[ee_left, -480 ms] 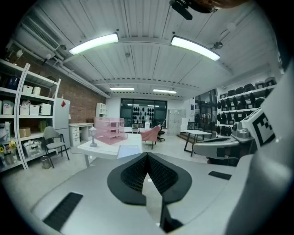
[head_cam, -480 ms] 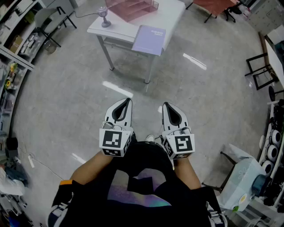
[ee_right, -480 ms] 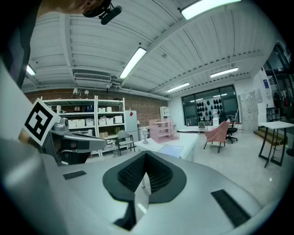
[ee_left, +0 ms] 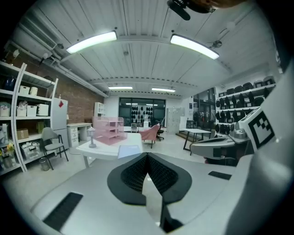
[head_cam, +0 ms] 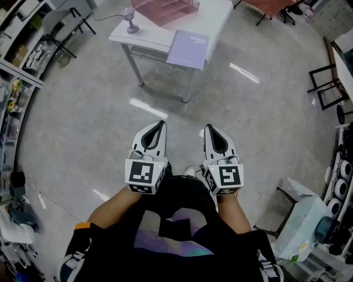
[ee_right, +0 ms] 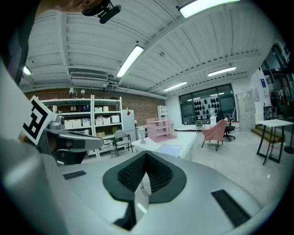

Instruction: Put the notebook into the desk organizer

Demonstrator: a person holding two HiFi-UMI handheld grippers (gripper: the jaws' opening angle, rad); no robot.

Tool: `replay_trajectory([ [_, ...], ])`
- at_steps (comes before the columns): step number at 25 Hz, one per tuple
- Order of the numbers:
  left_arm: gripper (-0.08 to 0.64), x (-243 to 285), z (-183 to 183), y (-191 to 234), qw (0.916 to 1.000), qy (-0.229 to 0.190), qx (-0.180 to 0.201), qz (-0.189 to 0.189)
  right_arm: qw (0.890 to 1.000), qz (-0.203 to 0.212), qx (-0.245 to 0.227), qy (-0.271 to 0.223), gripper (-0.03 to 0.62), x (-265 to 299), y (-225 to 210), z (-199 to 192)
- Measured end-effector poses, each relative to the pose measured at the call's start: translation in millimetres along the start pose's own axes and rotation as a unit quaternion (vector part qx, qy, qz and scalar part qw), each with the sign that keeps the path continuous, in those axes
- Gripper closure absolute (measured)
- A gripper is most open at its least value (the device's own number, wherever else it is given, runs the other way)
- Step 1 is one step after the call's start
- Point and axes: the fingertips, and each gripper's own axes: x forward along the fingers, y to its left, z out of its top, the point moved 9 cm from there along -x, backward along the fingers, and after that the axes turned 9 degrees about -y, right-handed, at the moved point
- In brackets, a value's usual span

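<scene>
A lavender notebook [head_cam: 189,49] lies flat near the front edge of a white table [head_cam: 144,37] some way ahead of me. Behind it stands the pink desk organizer [head_cam: 165,10], also seen in the left gripper view as the pink organizer [ee_left: 109,129] and in the right gripper view as the pink organizer [ee_right: 159,128]. My left gripper [head_cam: 158,125] and right gripper [head_cam: 209,130] are held side by side in front of my body, over the floor, well short of the table. Both are shut with nothing between the jaws.
A small grey lamp [head_cam: 129,21] stands on the table's left end. Shelving [head_cam: 16,60] lines the left wall with a grey chair [head_cam: 58,25] beside it. Black chairs [head_cam: 322,88] and white equipment [head_cam: 300,220] stand to the right. Polished floor [head_cam: 99,126] lies between me and the table.
The view has shifted slightly; the table and notebook sit a touch further right in the head view. Both grippers remain shut and side by side.
</scene>
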Motion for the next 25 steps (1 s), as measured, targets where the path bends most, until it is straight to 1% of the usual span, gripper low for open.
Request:
replay_trajectory([
  [5, 0.551, 17.8, 0.7, 21.6, 0.9999, 0.001, -0.005, -0.01, 1.0, -0.015, 0.018, -0.001, 0.577, 22.4, -6.7, -2.8],
  [8, 0.551, 36.4, 2.3, 40.2, 0.9998, -0.001, -0.004, -0.02, 0.999, -0.035, 0.021, 0.006, 0.577, 42.8, -10.6, -4.1],
  [16, 0.548, 91.3, 11.1, 95.0, 0.9978, -0.005, 0.001, -0.066, 0.996, -0.079, 0.028, 0.004, 0.575, 106.0, -17.8, -0.2],
  [19, 0.548, 103.0, 15.9, 113.3, 0.9967, -0.004, 0.004, -0.081, 0.996, -0.088, 0.034, 0.005, 0.574, 123.1, -17.0, 2.7],
  [20, 0.544, 106.9, 17.9, 119.0, 0.9964, -0.003, 0.004, -0.084, 0.995, -0.088, 0.037, 0.006, 0.566, 129.0, -16.9, 3.4],
  [22, 0.508, 114.6, 21.3, 128.8, 0.9961, -0.003, 0.003, -0.088, 0.995, -0.088, 0.041, 0.011, 0.493, 139.6, -16.9, 3.2],
  [25, 0.484, 124.2, 22.1, 140.7, 0.9956, -0.002, -0.006, -0.094, 0.995, -0.093, 0.046, 0.018, 0.466, 152.2, -18.5, -1.0],
])
